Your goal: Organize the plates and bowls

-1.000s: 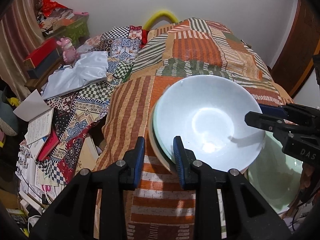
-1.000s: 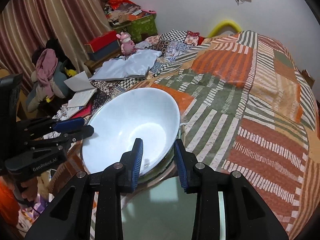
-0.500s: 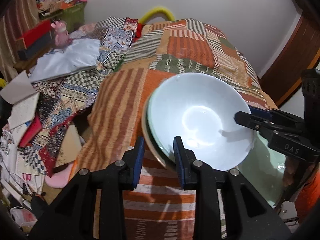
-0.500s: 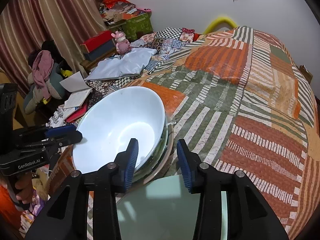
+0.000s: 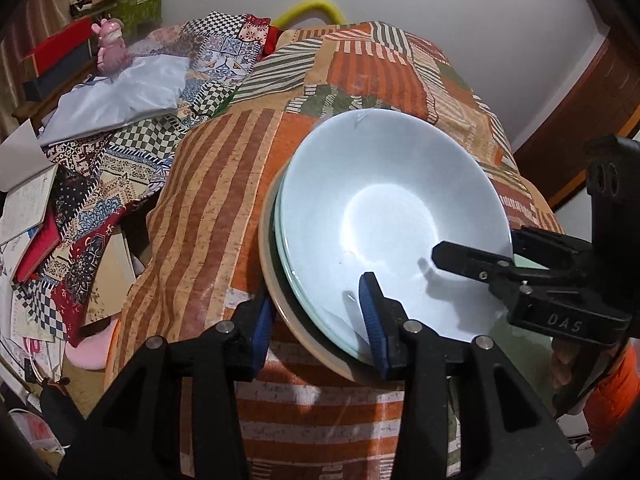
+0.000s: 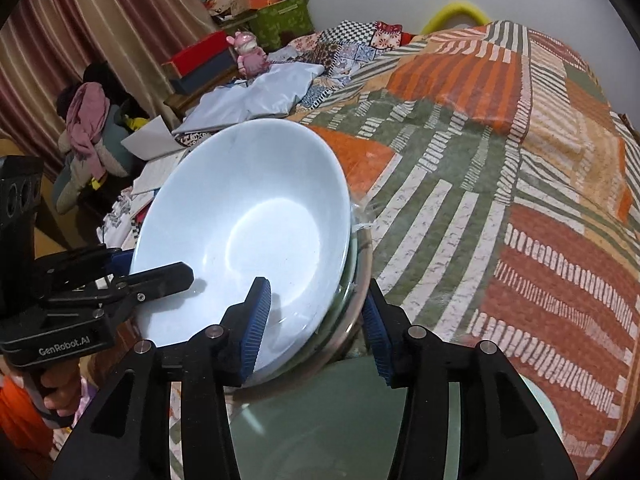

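Observation:
A white bowl (image 5: pixel 392 216) (image 6: pixel 248 220) rests on a clear glass plate (image 5: pixel 286 256) and a beige plate (image 5: pixel 267 248), stacked on the patchwork quilt (image 5: pixel 208 184). My left gripper (image 5: pixel 316 326) straddles the stack's near rim. One pad is inside the bowl and the other outside the beige plate; its jaws are opening and do not press. My right gripper (image 6: pixel 316 328) straddles the opposite rim the same way, jaws opening, pads off the bowl. Each gripper shows in the other's view: the right gripper (image 5: pixel 480 248), the left gripper (image 6: pixel 152 268).
A pale green glass plate (image 6: pixel 320 420) lies just below the right gripper, beside the stack. Books, papers and checked cloths (image 5: pixel 80 200) clutter the floor to the left. A pink figurine (image 6: pixel 250 54) and boxes stand by the curtain. The quilt (image 6: pixel 500 160) spreads to the far wall.
Both grippers' jaws have widened and let go of the bowl's rim. Both cameras have sunk closer to the stack, and the bowl now sits on the plates.

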`<state>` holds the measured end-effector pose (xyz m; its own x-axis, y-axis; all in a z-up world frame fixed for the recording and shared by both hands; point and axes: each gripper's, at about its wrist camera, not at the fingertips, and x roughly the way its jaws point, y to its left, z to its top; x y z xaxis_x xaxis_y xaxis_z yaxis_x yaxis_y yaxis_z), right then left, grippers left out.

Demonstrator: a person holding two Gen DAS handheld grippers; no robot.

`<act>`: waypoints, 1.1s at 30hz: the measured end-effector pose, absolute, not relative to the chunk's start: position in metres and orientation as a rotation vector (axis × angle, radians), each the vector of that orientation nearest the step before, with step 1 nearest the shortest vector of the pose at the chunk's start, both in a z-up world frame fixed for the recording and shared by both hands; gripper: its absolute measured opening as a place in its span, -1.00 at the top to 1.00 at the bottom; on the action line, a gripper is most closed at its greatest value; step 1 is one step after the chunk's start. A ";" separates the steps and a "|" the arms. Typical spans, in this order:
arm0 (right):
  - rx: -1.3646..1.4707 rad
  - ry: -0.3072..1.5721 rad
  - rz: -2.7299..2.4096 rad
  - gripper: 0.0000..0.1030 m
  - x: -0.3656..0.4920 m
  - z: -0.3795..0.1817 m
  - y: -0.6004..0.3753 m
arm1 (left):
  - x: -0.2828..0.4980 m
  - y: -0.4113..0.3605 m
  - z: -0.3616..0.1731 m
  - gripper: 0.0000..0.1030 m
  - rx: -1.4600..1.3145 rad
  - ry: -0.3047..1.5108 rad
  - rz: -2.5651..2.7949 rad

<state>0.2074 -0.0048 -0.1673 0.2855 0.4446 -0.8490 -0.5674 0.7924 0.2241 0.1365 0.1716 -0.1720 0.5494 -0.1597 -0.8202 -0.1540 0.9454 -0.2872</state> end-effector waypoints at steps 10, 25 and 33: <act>-0.102 1.090 0.655 0.22 0.210 -0.164 -0.003 | 0.136 0.164 -0.175 0.18 -0.312 0.972 0.053; -0.049 1.026 0.635 0.23 0.197 -0.137 -0.017 | 0.127 0.151 -0.146 0.18 -0.288 0.911 0.077; -0.032 0.973 0.619 0.23 0.181 -0.115 -0.037 | 0.114 0.130 -0.121 0.18 -0.266 0.872 0.051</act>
<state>0.1813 -0.0373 -0.1150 0.4052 0.4768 -0.7800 -0.5045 0.8282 0.2441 0.1140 0.1301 -0.1207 0.6442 -0.0638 -0.7622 -0.1521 0.9659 -0.2094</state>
